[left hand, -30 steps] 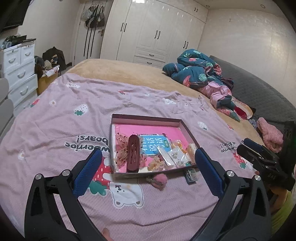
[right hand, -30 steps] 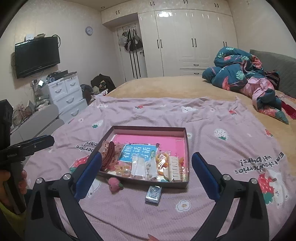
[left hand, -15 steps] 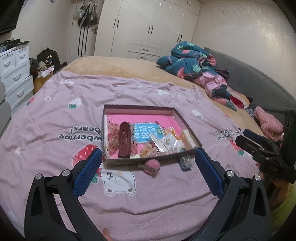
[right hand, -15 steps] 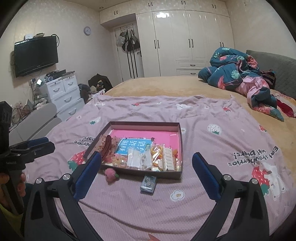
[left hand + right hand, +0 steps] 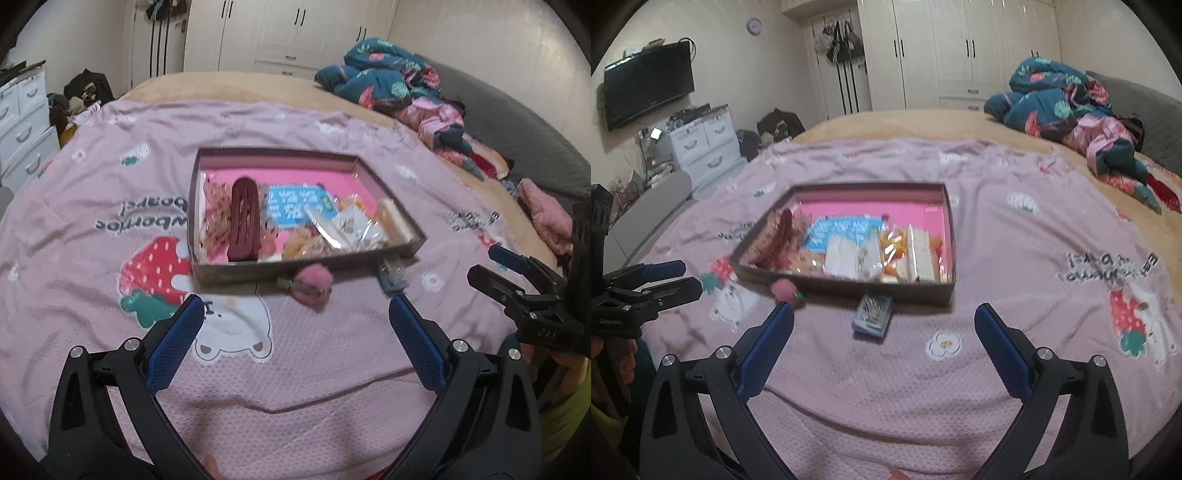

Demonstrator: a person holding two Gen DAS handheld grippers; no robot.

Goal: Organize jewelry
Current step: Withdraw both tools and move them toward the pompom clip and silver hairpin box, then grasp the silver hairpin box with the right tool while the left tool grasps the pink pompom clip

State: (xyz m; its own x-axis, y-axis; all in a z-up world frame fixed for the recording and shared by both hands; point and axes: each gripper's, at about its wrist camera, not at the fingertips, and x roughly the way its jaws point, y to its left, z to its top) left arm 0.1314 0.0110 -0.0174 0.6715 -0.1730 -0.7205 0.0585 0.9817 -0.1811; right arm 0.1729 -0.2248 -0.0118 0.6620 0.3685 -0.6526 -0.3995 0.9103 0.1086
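a shallow brown cardboard tray with a pink floor (image 5: pixel 236 275) (image 5: pixel 849 284) lies on a pink strawberry-and-bear printed bedspread (image 5: pixel 92 229) (image 5: pixel 1034 258) across the bed, its long axis running left to right across both views. inside it, a dark red oblong hair clip (image 5: pixel 243 221) lies near the left end with its long axis pointing from the near wall toward the far wall, beside a blue printed card (image 5: pixel 295 205) (image 5: pixel 842 230) and clear plastic packets of small jewelry (image 5: pixel 351 225) (image 5: pixel 857 258). just outside the near wall, a pink fluffy pompom clip (image 5: pixel 312 284) (image 5: pixel 786 290) and a small blue box of pins (image 5: pixel 873 315) rest on the bedspread. the left tongs (image 5: pixel 291 339) hang above the bedspread with their blue pads spread wide and nothing between them; the right tongs (image 5: pixel 882 347) are likewise wide apart and empty. compared with a second ago, the tray sits larger and nearer in both views, and both pairs of tongs have come closer to it, each with the same wide gap as before.
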